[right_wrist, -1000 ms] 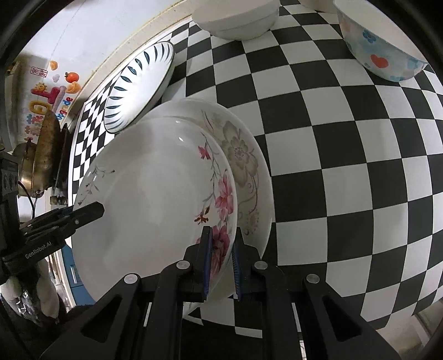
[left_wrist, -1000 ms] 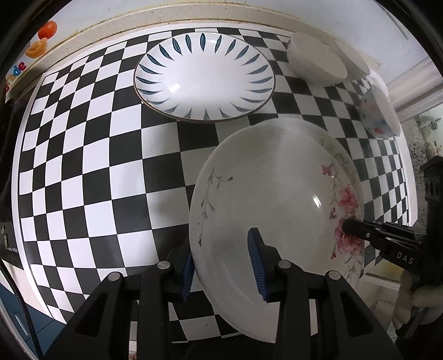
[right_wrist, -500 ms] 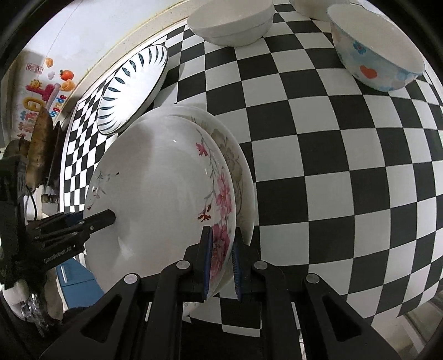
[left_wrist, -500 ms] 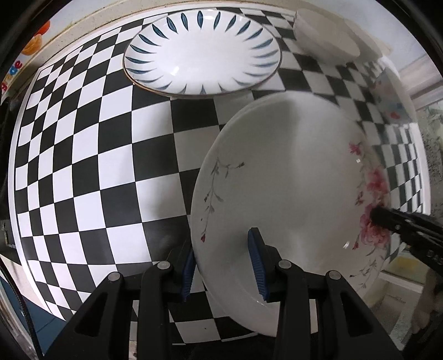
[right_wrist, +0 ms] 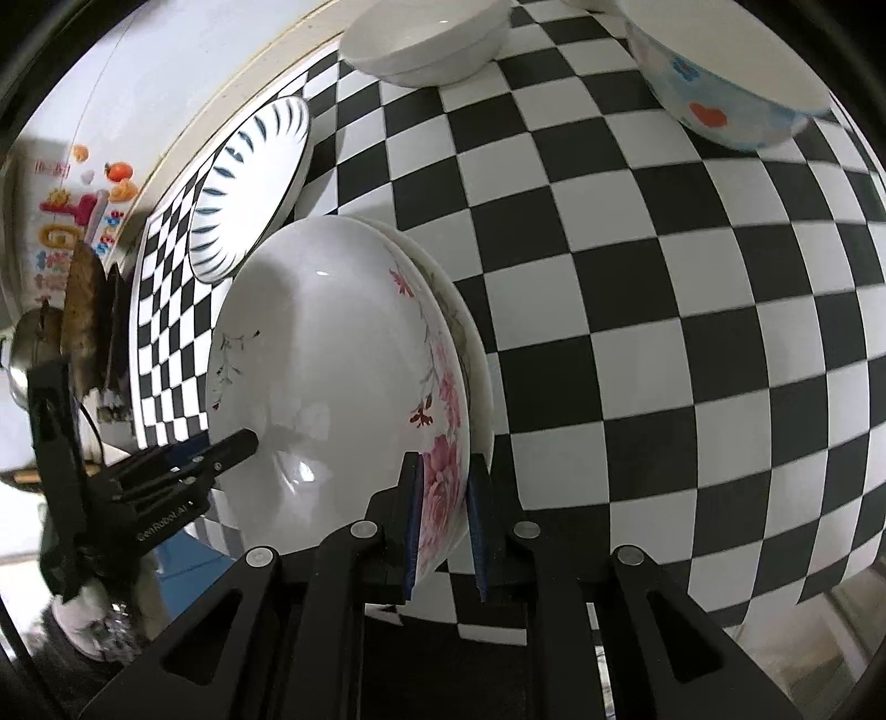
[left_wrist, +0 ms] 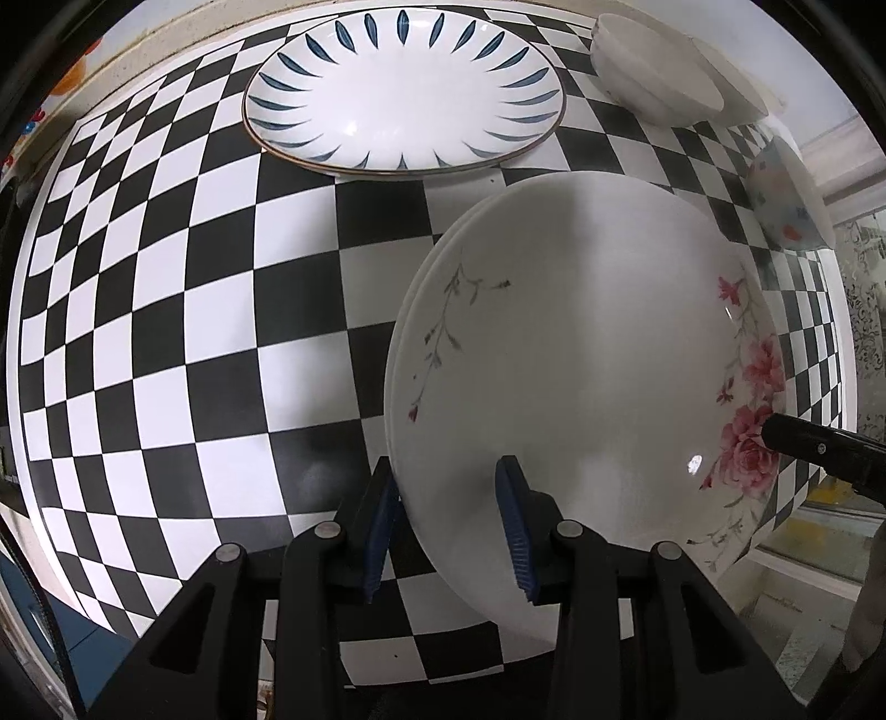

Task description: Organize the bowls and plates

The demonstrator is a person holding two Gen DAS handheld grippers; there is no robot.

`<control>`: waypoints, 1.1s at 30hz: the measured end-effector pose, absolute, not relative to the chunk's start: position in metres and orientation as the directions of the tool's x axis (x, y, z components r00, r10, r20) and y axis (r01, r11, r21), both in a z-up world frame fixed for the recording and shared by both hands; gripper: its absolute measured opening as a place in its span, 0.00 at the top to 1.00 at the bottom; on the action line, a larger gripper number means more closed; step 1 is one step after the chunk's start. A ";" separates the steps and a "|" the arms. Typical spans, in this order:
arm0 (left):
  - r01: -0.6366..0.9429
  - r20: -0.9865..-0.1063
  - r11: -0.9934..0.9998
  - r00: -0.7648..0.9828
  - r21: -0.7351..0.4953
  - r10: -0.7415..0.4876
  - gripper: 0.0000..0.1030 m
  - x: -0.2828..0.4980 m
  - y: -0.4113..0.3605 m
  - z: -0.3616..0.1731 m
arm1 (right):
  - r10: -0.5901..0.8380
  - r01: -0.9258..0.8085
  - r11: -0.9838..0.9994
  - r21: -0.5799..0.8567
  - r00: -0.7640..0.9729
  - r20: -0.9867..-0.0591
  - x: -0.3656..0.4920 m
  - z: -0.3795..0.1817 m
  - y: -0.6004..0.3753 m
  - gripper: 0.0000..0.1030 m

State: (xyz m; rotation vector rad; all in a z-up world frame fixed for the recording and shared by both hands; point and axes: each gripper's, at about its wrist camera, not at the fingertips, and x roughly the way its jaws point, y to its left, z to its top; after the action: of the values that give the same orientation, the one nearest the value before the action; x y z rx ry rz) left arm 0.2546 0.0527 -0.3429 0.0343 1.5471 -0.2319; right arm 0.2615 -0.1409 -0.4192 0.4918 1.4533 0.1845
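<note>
A white plate with pink flowers point(left_wrist: 581, 343) point(right_wrist: 332, 360) lies nearly flat on a second flowered plate point(right_wrist: 479, 354), whose rim point(left_wrist: 396, 354) shows just outside it. My left gripper point(left_wrist: 446, 487) points down and is shut on the upper plate's plain near edge. My right gripper point(right_wrist: 443, 482) straddles the opposite, flowered rim; its jaws are opening, with the rim still between the pads and touching them. Each gripper's dark fingers show in the other's view: the right one's fingers point(left_wrist: 797, 437) and the left one's fingers point(right_wrist: 232, 443).
On the black-and-white checkered counter point(left_wrist: 166, 332) a plate with blue leaf marks point(left_wrist: 404, 94) point(right_wrist: 249, 183) sits by the back wall. White bowls point(left_wrist: 653, 72) point(right_wrist: 426, 39) stand beyond, and a bowl with a red heart point(left_wrist: 786, 199) point(right_wrist: 720, 83) stands to their right.
The flowered plate has come down and levelled onto the plate beneath, covering most of it. The gap between the right gripper's pads has widened slightly.
</note>
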 end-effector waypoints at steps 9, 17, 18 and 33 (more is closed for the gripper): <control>0.132 -0.989 0.981 0.032 -0.139 -0.144 0.68 0.254 0.066 -0.323 | 0.403 0.162 0.895 0.416 0.110 -0.909 0.265 -0.403 -0.152 0.82; -0.030 -0.975 0.981 0.126 -0.190 -0.185 0.67 0.322 0.107 -0.287 | 0.404 0.082 0.898 0.432 0.237 -0.884 0.331 -0.341 -0.135 0.72; -0.049 -0.974 0.980 0.134 -0.191 -0.183 0.67 0.333 0.115 -0.287 | 0.408 0.065 0.898 0.434 0.245 -0.880 0.344 -0.339 -0.127 0.72; -0.214 -0.967 0.944 0.026 -0.252 -0.253 0.67 0.440 0.147 -0.358 | 0.357 -0.032 0.934 0.355 0.092 -0.930 0.514 -0.414 -0.053 0.72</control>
State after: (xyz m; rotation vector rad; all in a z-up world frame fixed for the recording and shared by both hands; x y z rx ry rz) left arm 0.4396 0.1471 -0.3575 -0.3731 1.5567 -0.0308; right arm 0.5136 -0.0532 -0.4142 0.2707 1.4551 0.2938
